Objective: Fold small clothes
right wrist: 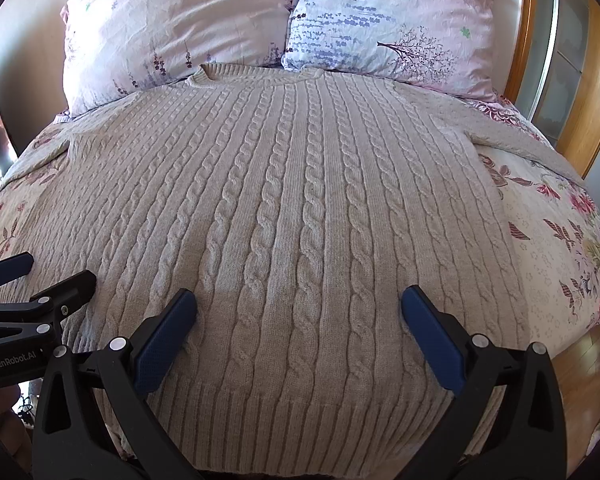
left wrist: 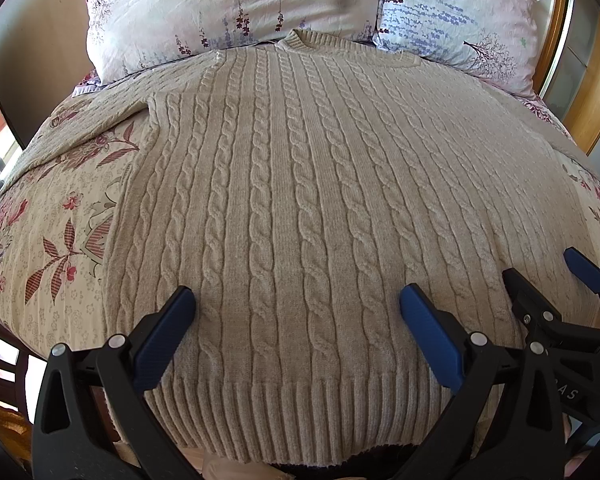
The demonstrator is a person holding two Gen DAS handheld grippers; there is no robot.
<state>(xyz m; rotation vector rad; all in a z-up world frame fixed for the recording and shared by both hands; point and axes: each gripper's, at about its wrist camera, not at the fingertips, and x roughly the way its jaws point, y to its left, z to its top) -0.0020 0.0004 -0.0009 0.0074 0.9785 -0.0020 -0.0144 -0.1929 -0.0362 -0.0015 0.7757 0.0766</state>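
A beige cable-knit sweater [left wrist: 292, 200] lies flat on the bed, collar toward the pillows, ribbed hem nearest me; it also fills the right wrist view [right wrist: 292, 208]. Its sleeves spread out to both sides. My left gripper [left wrist: 296, 304] is open and empty, hovering over the hem's left half. My right gripper [right wrist: 298, 306] is open and empty over the hem's right half. The right gripper also shows at the right edge of the left wrist view [left wrist: 548, 276], and the left gripper shows at the left edge of the right wrist view [right wrist: 48, 272].
A floral bedspread [left wrist: 60, 216] lies under the sweater. Two pillows [right wrist: 172, 36] [right wrist: 396, 24] lean at the head of the bed. A wooden bed frame and wardrobe [right wrist: 572, 80] stand at the right. Wooden floor [right wrist: 588, 376] shows at the lower right.
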